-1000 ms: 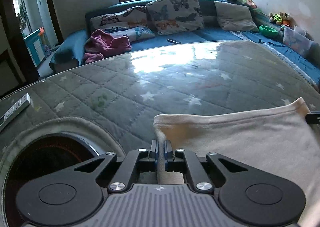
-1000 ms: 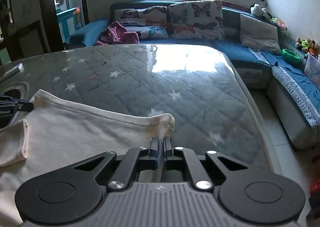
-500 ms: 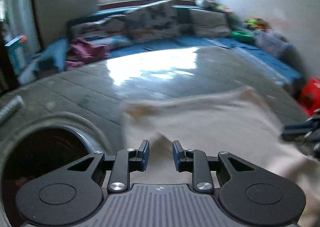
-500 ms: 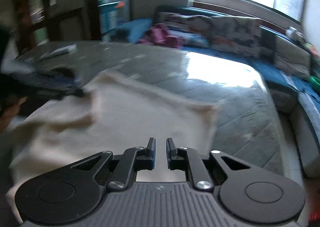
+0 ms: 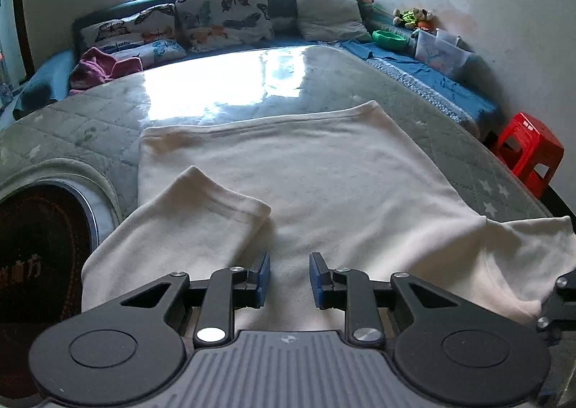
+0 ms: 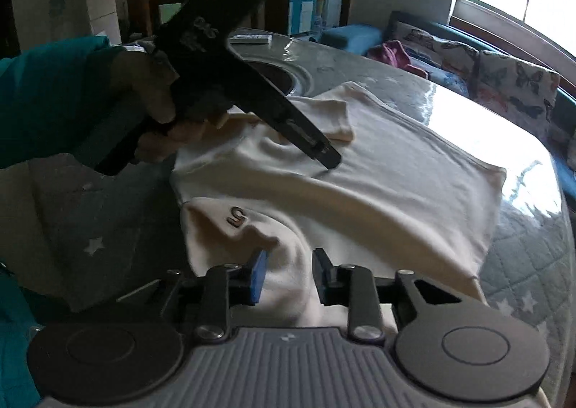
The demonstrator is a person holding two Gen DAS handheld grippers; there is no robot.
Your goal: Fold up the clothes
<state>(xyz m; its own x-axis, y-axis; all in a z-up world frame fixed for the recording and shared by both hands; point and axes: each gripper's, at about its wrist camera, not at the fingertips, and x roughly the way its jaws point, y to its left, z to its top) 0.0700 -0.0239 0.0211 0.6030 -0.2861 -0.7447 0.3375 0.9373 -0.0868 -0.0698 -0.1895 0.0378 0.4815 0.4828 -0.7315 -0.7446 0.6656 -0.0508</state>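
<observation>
- Left tool [image 5: 289,278]: jaws wide apart, nothing between them, low centre of the left wrist view, over the cream T-shirt [image 5: 324,185].
- Right tool [image 6: 288,276]: jaws also wide apart, empty, low centre of its frame, over the shirt's near bunched edge.
- T-shirt spread on the grey quilted, star-print desk [image 5: 90,120]; left view shows one sleeve [image 5: 201,213] folded in over the body, lower left.
- Only the right view shows a hand [image 6: 158,109] gripping the left tool's black body, teal sleeve [image 6: 46,98] at left frame edge, and a small "S" logo [image 6: 237,216] on the shirt.
- Only the left view shows the red stool [image 5: 525,152] at right and green bowl [image 5: 390,38] upper right.
- Butterfly cushions [image 5: 223,14] and a pink garment [image 5: 104,66] on the blue sofa; both views show them.
</observation>
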